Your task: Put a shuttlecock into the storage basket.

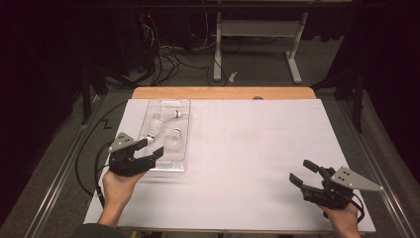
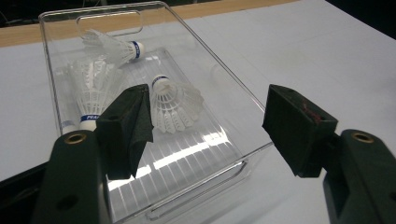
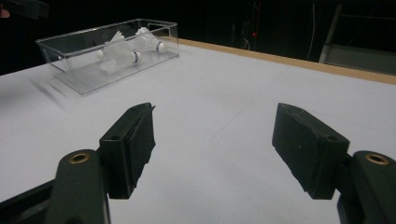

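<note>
Both tongs stand released, jaws spread wide and gripping nothing. Left gripper point(image 1: 149, 148) hangs over the near end of the clear plastic tray point(image 1: 184, 130), its jaws apart above the tray's near wall; from the left gripper view point(image 2: 205, 116) one jaw sits over the tray floor and the other outside the tray's side wall, touching neither as far as can be seen. Just ahead of that inner jaw lies the nearest shuttlecock point(image 2: 173, 105), cork pointing away, with a second shuttlecock point(image 2: 93, 91) beside it against the other wall and a third shuttlecock point(image 2: 114, 45) farther off by the tray's far end. Right gripper point(image 1: 302, 173) rests low near the table's near right corner, well apart from the tray, jaws equally wide over bare white table cover point(image 1: 257, 148). Between the two tongs the cover is open, flat ground; a wooden table edge point(image 1: 223, 92) runs beyond the tray's far end.
</note>
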The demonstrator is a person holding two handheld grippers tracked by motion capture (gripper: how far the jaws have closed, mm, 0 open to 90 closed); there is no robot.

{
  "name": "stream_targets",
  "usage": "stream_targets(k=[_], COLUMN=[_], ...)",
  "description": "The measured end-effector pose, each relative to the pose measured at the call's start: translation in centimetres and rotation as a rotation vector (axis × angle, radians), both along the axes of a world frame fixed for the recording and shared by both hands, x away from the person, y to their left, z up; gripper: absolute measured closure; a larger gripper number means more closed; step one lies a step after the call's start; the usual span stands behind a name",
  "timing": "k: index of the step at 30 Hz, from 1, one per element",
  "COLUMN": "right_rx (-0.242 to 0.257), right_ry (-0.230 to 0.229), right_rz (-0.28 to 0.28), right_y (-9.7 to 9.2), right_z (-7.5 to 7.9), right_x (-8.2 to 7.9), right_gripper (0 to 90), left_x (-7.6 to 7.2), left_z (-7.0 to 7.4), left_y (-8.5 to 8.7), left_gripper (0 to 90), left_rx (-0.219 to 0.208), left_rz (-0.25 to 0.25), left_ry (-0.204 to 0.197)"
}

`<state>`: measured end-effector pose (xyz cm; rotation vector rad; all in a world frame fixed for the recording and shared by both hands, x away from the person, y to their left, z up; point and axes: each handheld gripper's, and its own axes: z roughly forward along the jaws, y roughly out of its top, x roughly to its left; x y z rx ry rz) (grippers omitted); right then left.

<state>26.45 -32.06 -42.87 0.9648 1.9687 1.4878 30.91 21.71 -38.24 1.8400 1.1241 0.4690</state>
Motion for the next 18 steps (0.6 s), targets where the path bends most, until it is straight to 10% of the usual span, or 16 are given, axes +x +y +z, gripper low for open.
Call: stream_targets(k=[18], right_rx=[-0.001], right_ry=[0.0], right_rz=[-0.001], right_y=[0.0], right_z=[0.0], right_x=[0.0], right_gripper=[30.1], left_x=[-1.1], left_z=[-0.4], left_y=[0.6], left_gripper=[33.0], left_rx=[-0.012], left_rz=[0.001], left_ry=[-0.017])
